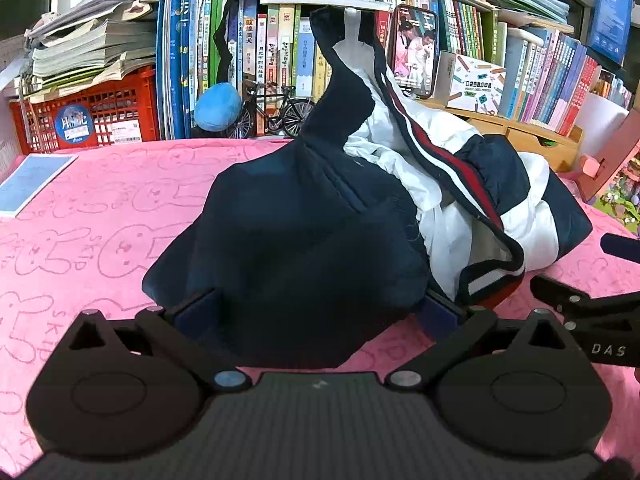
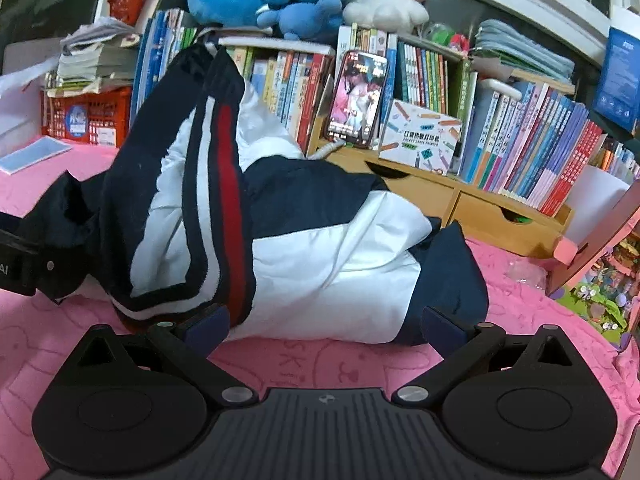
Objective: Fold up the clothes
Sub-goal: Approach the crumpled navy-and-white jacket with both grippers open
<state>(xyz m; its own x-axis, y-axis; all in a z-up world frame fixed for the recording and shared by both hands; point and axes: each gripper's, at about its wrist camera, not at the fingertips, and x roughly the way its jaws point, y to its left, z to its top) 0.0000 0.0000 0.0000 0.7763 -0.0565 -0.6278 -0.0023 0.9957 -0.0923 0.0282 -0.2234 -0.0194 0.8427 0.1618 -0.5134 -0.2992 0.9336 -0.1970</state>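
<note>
In the left wrist view, the left gripper (image 1: 316, 312) sits low over the pink blanket (image 1: 100, 208), pointing toward the bookshelf (image 1: 260, 60) along the surface's far edge. Its two fingers are spread wide, and a dark navy fold of the jacket (image 1: 288, 232) bulges between them; whether the blue pads (image 1: 196, 308) actually press the cloth cannot be told. The jacket lies crumpled near the middle of the surface, navy at the near side, white with a red and white stripe toward the right, one part rising up against the books. The right gripper (image 1: 592, 312) shows at the right edge, level with the left one and close beside it.

In the right wrist view, the right gripper (image 2: 324, 328) is held low and level, facing the jacket (image 2: 328, 264) from the near edge. Its fingers stand apart, empty, the pads just short of the white hem, with bare blanket (image 2: 312, 360) between them. A phone (image 2: 356, 96) leans upright against the books behind.
</note>
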